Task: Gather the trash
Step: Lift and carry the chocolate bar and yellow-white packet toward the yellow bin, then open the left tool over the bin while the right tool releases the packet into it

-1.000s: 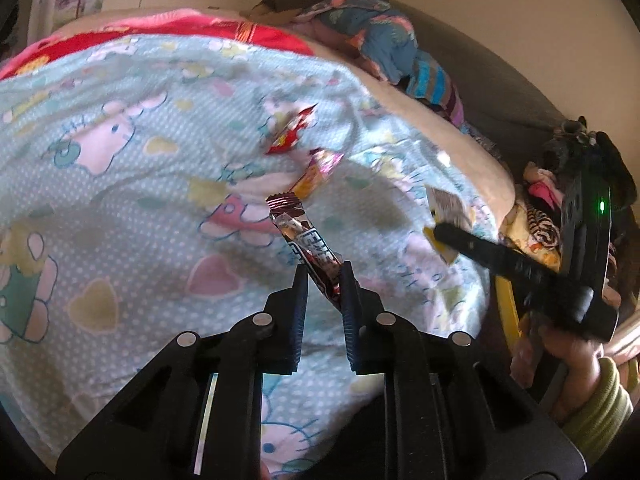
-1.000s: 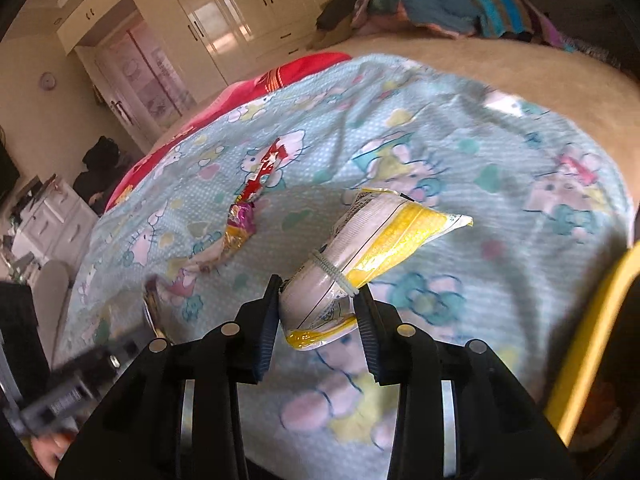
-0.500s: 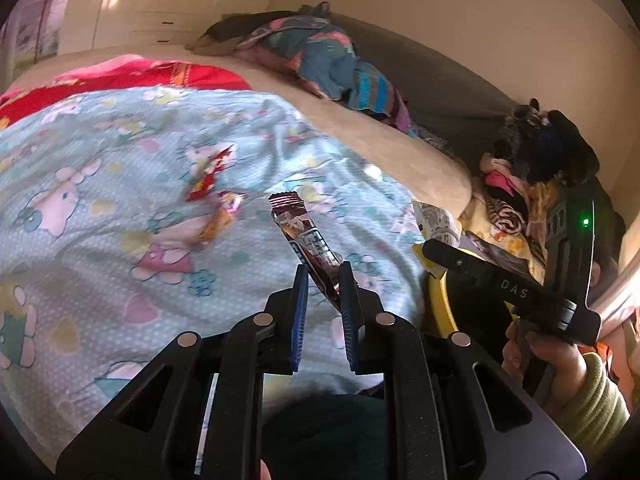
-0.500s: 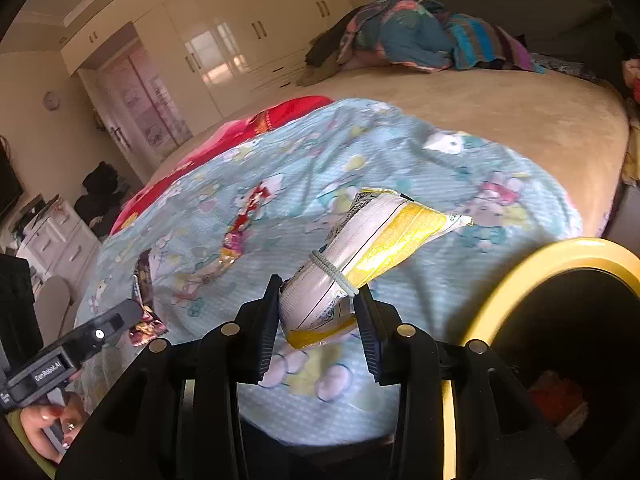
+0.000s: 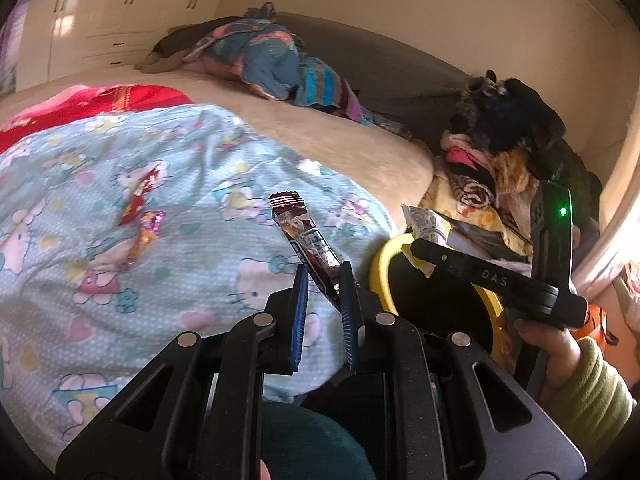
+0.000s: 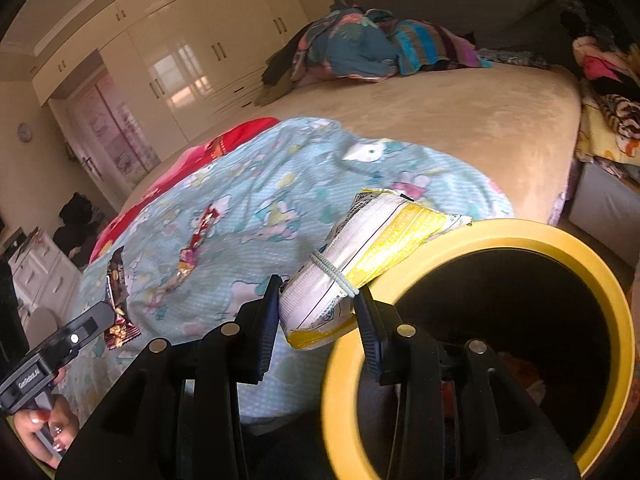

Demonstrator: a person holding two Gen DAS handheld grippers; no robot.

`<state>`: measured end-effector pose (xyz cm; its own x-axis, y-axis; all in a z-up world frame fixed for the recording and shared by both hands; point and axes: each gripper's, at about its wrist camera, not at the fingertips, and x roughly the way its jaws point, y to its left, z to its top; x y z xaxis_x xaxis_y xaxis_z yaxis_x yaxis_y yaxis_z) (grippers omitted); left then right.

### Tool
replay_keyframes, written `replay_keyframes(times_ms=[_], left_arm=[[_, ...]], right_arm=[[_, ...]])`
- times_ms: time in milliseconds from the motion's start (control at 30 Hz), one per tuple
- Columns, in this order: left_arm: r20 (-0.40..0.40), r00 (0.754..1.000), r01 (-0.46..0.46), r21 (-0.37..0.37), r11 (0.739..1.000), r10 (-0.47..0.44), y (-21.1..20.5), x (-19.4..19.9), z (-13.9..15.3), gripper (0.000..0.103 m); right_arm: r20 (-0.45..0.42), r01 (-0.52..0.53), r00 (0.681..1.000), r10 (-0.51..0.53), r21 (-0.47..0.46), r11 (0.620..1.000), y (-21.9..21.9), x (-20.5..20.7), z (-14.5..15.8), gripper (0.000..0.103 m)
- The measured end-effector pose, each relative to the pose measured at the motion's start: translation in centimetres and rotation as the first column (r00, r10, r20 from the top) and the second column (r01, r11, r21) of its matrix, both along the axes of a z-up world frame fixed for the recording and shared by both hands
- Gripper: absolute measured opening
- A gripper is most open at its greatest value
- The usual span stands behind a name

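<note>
The left gripper [image 5: 323, 276] is seen nearly closed, its blue-padded jaws pinched on the lower end of a long, narrow brown foil snack wrapper [image 5: 304, 236], which is held slanting up and away from the jaws, its crimped top end free above the light blue cartoon-print blanket [image 5: 100, 272]. The right gripper [image 6: 316, 300] is held partly open, its jaws pressed against both sides of a crumpled white-and-yellow plastic snack bag [image 6: 360, 256], around whose middle a pale elastic band is wrapped. The lower end of that bag is lodged between the jaws, while its yellow upper end is extended over the rim of the round, black-lined bin with a yellow rim [image 6: 600, 280], which is stood just beside the bed's edge; whether the bag touches the rim cannot be told. In the left wrist view the same bag [image 5: 426, 226] is seen at the tip of the right gripper [image 5: 416, 248], over the bin's yellow rim [image 5: 380, 256], and a hand in a green sleeve [image 5: 552, 356] is wrapped around the handle. Two more pieces are left lying on the blanket: a small red wrapper [image 5: 138, 200] and, just below it, a shiny pink-and-orange sweet wrapper [image 5: 146, 232].
</note>
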<state>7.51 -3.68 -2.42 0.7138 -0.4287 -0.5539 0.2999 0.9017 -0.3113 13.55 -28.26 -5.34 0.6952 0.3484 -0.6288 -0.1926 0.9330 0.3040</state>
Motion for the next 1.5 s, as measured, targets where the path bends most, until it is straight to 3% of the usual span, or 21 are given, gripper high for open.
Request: replay_keyframes(times_ms=[400, 733, 1033, 1233, 1300, 1367, 1500], left_arm=[[0.003, 0.996, 0.089, 0.039, 0.995, -0.089, -4.0, -0.5, 0.0, 0.011], [0.007, 0.985, 0.17, 0.079, 0.982, -0.171, -7.8, -0.7, -0.4, 0.011], [-0.017, 0.972, 0.234, 0.112, 0.966, -0.234, -11.0, 0.1, -1.4, 0.011], [-0.042, 0.96, 0.28, 0.125, 0.952, -0.277, -13.2, 0.8, -2.6, 0.011], [-0.044, 0.952, 0.307, 0.13, 0.943, -0.304, -14.4, 1.5, -2.7, 0.018], [-0.047, 0.947, 0.32, 0.139, 0.937, -0.317, -15.4, 2.2, -2.8, 0.042], [-0.023, 0.953, 0.303, 0.145, 0.942, -0.303, -15.8, 2.7, -2.6, 0.065]], right_arm=[[0.016, 0.073, 0.997, -0.074, 0.019, 0.997, -4.4, -1.1, 0.9, 0.035], [0.01, 0.085, 0.996, -0.085, -0.022, 0.996, -7.1, -1.8, 1.1, 0.035], [-0.061, 0.057, 0.996, -0.063, -0.094, 0.994, -8.5, -1.6, -0.4, 0.035], [-0.18, 0.046, 0.981, -0.066, -0.108, 0.993, -10.2, -1.4, -3.0, 0.041], [-0.209, 0.074, 0.974, -0.091, -0.09, 0.993, -11.2, -1.4, -3.7, 0.043], [-0.223, 0.112, 0.966, -0.128, -0.086, 0.99, -12.4, -1.5, -4.1, 0.05], [-0.188, 0.162, 0.966, -0.176, -0.085, 0.983, -13.4, -1.9, -3.4, 0.057]])
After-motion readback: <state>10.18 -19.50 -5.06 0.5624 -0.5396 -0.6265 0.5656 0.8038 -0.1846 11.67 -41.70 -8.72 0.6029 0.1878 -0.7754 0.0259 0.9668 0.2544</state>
